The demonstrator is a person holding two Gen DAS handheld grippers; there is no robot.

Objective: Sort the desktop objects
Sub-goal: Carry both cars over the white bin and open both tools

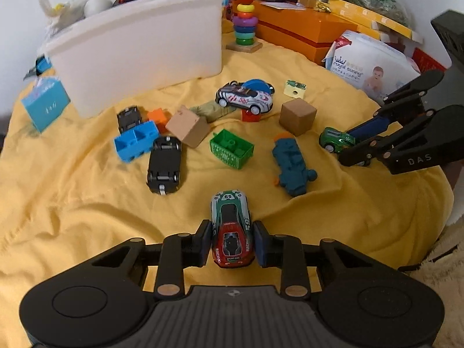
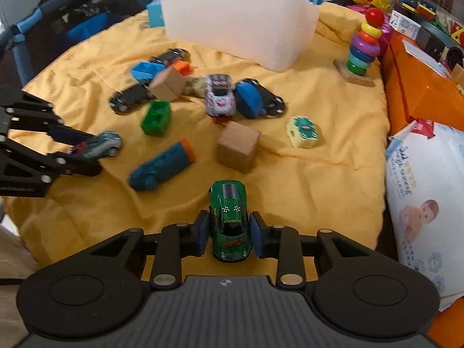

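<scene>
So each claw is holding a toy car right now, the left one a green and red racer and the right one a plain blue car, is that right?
Not quite. The right claw holds a green car, not a blue one, as the right wrist view shows. The left claw does hold the green and red racer.

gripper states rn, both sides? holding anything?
Left gripper: closed on the red and green race car.
Right gripper: closed on the green toy car.
</scene>
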